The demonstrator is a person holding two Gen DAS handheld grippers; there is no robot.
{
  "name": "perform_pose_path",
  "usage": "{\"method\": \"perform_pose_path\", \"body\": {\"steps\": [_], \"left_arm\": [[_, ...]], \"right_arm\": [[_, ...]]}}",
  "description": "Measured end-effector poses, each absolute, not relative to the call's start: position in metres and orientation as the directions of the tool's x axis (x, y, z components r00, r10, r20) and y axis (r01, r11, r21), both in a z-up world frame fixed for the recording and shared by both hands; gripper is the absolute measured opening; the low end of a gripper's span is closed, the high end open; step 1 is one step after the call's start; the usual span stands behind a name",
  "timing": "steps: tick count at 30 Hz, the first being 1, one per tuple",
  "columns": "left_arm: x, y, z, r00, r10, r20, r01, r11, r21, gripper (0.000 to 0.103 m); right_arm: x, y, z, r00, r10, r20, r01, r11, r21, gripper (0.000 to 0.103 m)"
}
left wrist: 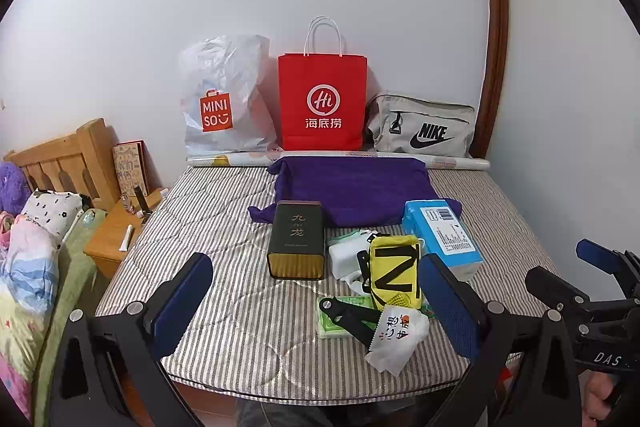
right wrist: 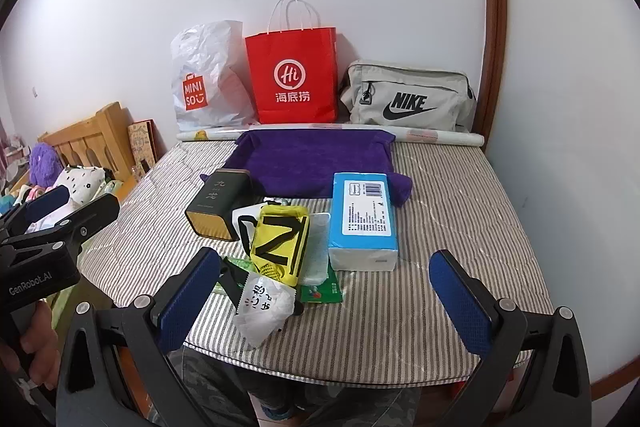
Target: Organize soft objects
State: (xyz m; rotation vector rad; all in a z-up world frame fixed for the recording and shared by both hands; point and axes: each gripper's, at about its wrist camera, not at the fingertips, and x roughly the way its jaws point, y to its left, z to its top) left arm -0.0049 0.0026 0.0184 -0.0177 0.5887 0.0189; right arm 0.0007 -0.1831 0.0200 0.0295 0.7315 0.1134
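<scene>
A purple cloth (left wrist: 352,191) (right wrist: 316,159) lies spread at the back of the striped mattress (left wrist: 224,227) (right wrist: 440,207). In front of it sit a dark tea tin (left wrist: 297,239) (right wrist: 218,205), a yellow pouch (left wrist: 395,269) (right wrist: 280,243), a blue tissue pack (left wrist: 442,235) (right wrist: 364,219), a white packet with printed characters (left wrist: 396,337) (right wrist: 264,307) and a green pack (left wrist: 336,319) (right wrist: 320,293). My left gripper (left wrist: 316,311) is open, hovering over the mattress's near edge with the pile between its fingers' lines. My right gripper (right wrist: 324,307) is also open beside it, empty.
Against the back wall stand a white Miniso plastic bag (left wrist: 224,99) (right wrist: 204,79), a red paper bag (left wrist: 322,101) (right wrist: 294,79) and a grey Nike bag (left wrist: 422,129) (right wrist: 408,99). A rolled paper (left wrist: 456,161) lies before them. A wooden headboard (left wrist: 68,159), nightstand (left wrist: 116,231) and bedding (left wrist: 28,267) are at left.
</scene>
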Motion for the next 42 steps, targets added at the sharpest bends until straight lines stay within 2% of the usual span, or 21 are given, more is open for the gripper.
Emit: {"method": "perform_pose_path", "body": {"steps": [42], "left_arm": [[-0.003,0.0,0.004,0.823,-0.01,-0.567,-0.003,1.0,-0.022,0.103]], "right_arm": [[0.004,-0.179,0.012,0.728,0.126,-0.674,-0.109,0.992,0.068,0.103]]}}
